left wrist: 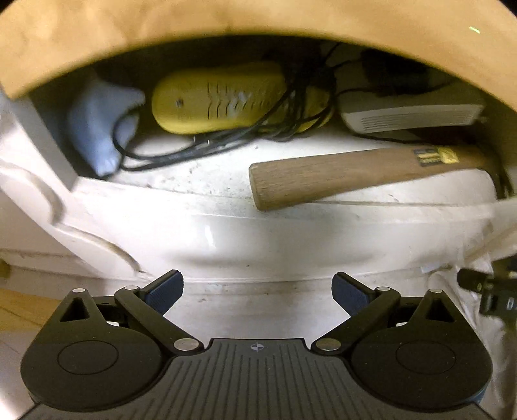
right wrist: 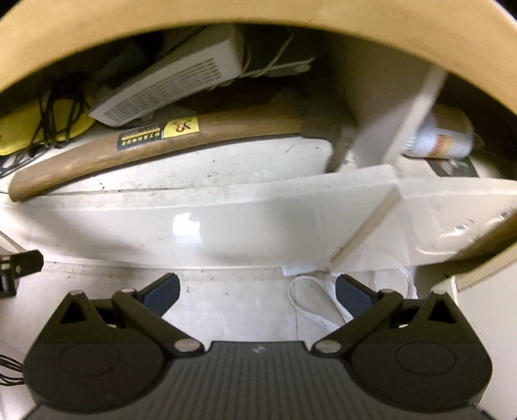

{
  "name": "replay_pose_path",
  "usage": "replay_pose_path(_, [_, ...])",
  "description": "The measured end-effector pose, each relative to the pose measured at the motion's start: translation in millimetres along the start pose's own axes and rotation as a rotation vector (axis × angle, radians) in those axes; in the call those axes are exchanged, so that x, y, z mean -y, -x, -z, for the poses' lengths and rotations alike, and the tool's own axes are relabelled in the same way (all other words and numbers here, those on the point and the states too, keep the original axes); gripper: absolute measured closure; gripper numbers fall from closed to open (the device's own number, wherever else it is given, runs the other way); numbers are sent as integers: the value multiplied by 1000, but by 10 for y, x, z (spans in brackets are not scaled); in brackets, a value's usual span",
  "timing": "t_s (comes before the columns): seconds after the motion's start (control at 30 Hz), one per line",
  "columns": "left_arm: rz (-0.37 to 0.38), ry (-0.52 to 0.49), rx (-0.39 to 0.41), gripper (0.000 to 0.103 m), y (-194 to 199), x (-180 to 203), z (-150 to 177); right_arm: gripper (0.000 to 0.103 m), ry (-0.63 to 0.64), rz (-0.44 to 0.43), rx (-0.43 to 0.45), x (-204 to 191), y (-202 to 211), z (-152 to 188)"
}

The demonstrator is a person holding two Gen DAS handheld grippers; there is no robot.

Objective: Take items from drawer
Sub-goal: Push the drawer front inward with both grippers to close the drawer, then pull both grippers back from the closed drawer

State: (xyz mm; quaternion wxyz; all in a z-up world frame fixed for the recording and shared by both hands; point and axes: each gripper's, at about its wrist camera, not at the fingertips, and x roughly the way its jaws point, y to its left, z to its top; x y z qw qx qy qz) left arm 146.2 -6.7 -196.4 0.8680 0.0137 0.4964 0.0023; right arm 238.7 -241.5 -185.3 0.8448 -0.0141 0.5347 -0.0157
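Observation:
An open white drawer (left wrist: pixel 226 236) holds a wooden-handled hammer (left wrist: pixel 339 174), a yellow device (left wrist: pixel 223 100) wrapped in black cord (left wrist: pixel 200 145), a blue-grey cloth pouch (left wrist: pixel 97 129) and a white vented box (left wrist: pixel 410 113). My left gripper (left wrist: pixel 257 290) is open and empty, in front of the drawer's front wall. In the right wrist view the hammer (right wrist: pixel 135 145), the white box (right wrist: pixel 171 90) and the yellow device (right wrist: pixel 38 129) show too. My right gripper (right wrist: pixel 257 290) is open and empty, outside the drawer front (right wrist: pixel 226 232).
A wooden tabletop (left wrist: pixel 258 22) overhangs the drawer. A white divider (right wrist: pixel 397 122) separates a right compartment with a white bottle (right wrist: pixel 442 135). A white strap (right wrist: pixel 310 307) lies below the drawer. The other gripper's black tip (left wrist: pixel 484 287) shows at the right edge.

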Motion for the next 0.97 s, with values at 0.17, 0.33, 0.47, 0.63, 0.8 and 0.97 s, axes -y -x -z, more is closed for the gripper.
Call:
replay_pose_path(0.17, [24, 12, 5, 1, 211, 80, -55, 0, -11, 8, 13, 33, 369, 124])
replay_pose_path(0.33, [68, 39, 20, 1, 620, 51, -44, 0, 1, 17, 39, 78, 856, 472])
replay_pose_path(0.47, [90, 80, 8, 1, 925, -9, 90, 0, -4, 17, 59, 60, 1287, 717])
replay_pose_path(0.63, [98, 103, 4, 1, 1278, -38, 265, 0, 2, -6, 98, -17, 1738, 867])
replay_pose_path(0.8, [90, 96, 47, 1, 1658, -79, 410, 0, 15, -44, 119, -118, 2118, 1073])
replay_pose_path(0.97, [93, 89, 101, 2, 1940, -159, 522, 0, 16, -71, 129, -192, 2344, 1279])
